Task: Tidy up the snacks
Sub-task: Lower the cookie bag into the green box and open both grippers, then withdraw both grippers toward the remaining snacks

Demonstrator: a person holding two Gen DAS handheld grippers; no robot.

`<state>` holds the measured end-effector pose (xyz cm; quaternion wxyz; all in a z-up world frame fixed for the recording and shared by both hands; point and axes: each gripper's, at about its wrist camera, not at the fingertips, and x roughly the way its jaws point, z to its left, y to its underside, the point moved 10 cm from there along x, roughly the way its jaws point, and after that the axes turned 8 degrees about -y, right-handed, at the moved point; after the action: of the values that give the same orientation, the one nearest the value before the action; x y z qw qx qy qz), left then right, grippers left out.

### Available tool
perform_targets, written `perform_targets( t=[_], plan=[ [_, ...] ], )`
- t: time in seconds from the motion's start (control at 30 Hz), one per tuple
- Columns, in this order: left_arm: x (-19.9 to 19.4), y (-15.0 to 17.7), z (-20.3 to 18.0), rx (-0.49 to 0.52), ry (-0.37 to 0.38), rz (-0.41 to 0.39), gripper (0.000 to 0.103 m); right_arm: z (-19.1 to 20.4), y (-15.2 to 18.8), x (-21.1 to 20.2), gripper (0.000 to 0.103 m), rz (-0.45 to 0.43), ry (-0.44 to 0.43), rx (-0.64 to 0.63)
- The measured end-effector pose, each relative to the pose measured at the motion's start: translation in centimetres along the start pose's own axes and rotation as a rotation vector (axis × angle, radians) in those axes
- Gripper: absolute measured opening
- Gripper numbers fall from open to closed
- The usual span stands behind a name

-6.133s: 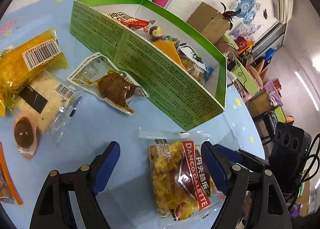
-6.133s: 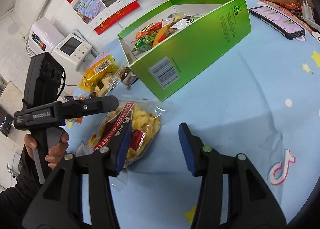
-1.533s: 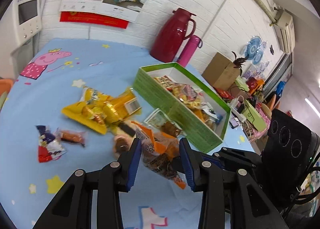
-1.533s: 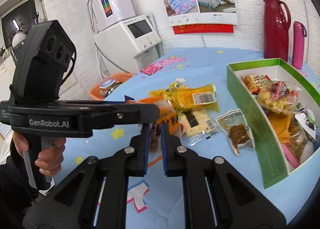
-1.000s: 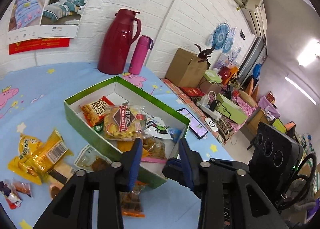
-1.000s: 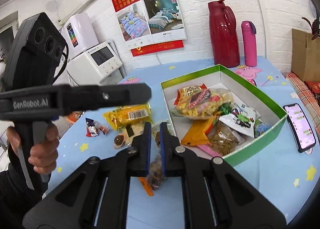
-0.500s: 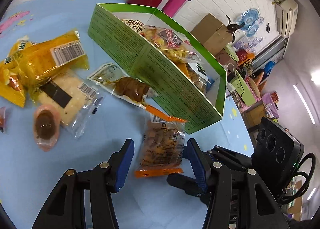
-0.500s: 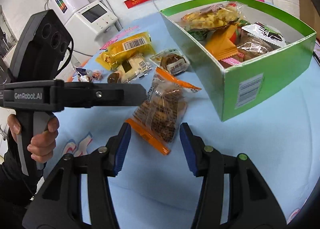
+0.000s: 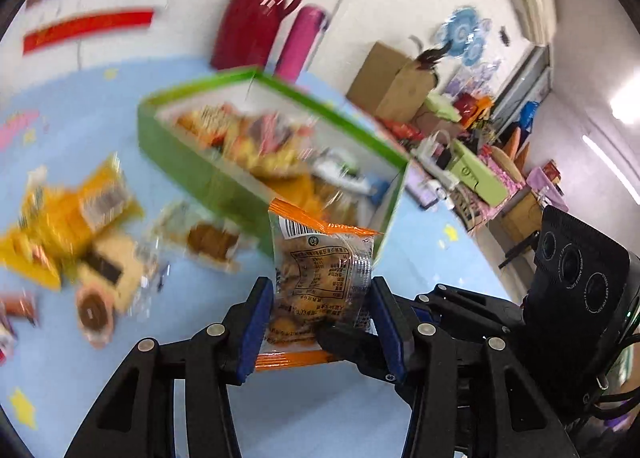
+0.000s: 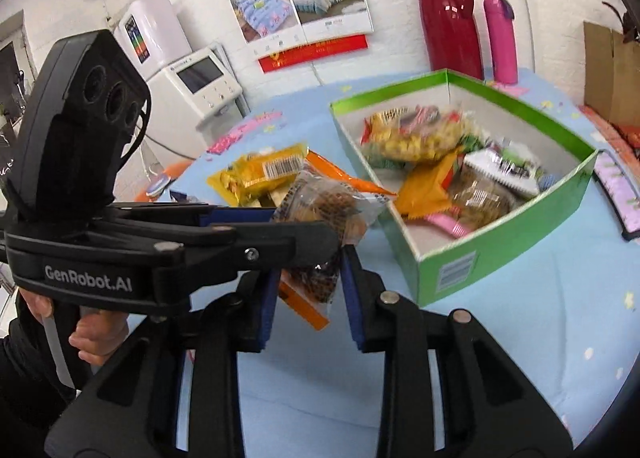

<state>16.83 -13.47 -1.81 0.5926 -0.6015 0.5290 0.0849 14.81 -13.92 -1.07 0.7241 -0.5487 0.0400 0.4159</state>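
The blue table (image 10: 520, 338) holds a green box (image 10: 500, 234) full of snacks, well below the bag. Beside it lie loose snacks (image 9: 68, 218). "GenRobot.AI" is written on the left gripper (image 9: 320, 322). It and the right gripper (image 10: 306, 290) both pinch one clear bag (image 9: 320, 278) with orange ends, held up in the air, long way up and down, its barcode on top.

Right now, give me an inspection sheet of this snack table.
Surface: blue tablecloth with star prints.
Job's things: orange-edged snack packet lifted off the table; green box holding several snacks.
Clutter: yellow packets and other loose snacks left of the box.
Grippers: left hand-held gripper and right hand-held gripper both closed on the packet.
Cables: some under the right gripper's body.
Surroundings: red jug, pink bottle, wall calendar.
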Motion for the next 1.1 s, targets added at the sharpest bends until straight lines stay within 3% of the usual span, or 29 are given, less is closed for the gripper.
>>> perform_targets(
  t=[0.2,0.4,0.47,0.53,0.57,0.7,0.83,0.9,1.1],
  plan=[
    [0.1,-5.8,-3.6,0.045,0.049,-0.084,0.05,-2.4,-4.6,-3.3,0.032,-0.12,0.063,-0.036],
    [3.3,-8.3,-4.3,0.049,0.062,-0.069,0.05,-5.5,-6.2,-2.7,0.032,-0.136,0.111,-0.033],
    [4.5,-8.4,-4.1,0.056,0.04,-0.053,0.056,-6.5,-6.1,-1.9,0.034,-0.135,0.126,-0.031],
    [5.8,-8.1,-3.0,0.032,-0.025,-0.024,0.085,-7.9,-5.3,-1.1,0.054,-0.107,0.174,-0.022],
    [6.1,-7.9,-2.3,0.008,-0.054,-0.026,0.087,-8.4,-4.7,-1.0,0.071,-0.096,0.193,-0.02],
    [6.7,-6.6,-0.1,-0.046,-0.076,-0.004,0.088,-9.4,-3.5,-1.2,0.075,-0.082,0.207,0.001],
    [5.0,-6.2,0.9,-0.083,-0.068,-0.02,0.088,-8.8,-4.2,-2.1,0.076,-0.105,0.186,0.026],
    [3.3,-6.2,1.1,-0.072,-0.088,-0.048,0.088,-7.7,-4.8,-3.0,0.081,-0.132,0.175,0.023],
    [-2.1,-4.9,2.5,-0.075,-0.161,-0.113,0.088,-3.6,-5.4,-4.7,0.082,-0.165,0.134,-0.032]
  ],
)
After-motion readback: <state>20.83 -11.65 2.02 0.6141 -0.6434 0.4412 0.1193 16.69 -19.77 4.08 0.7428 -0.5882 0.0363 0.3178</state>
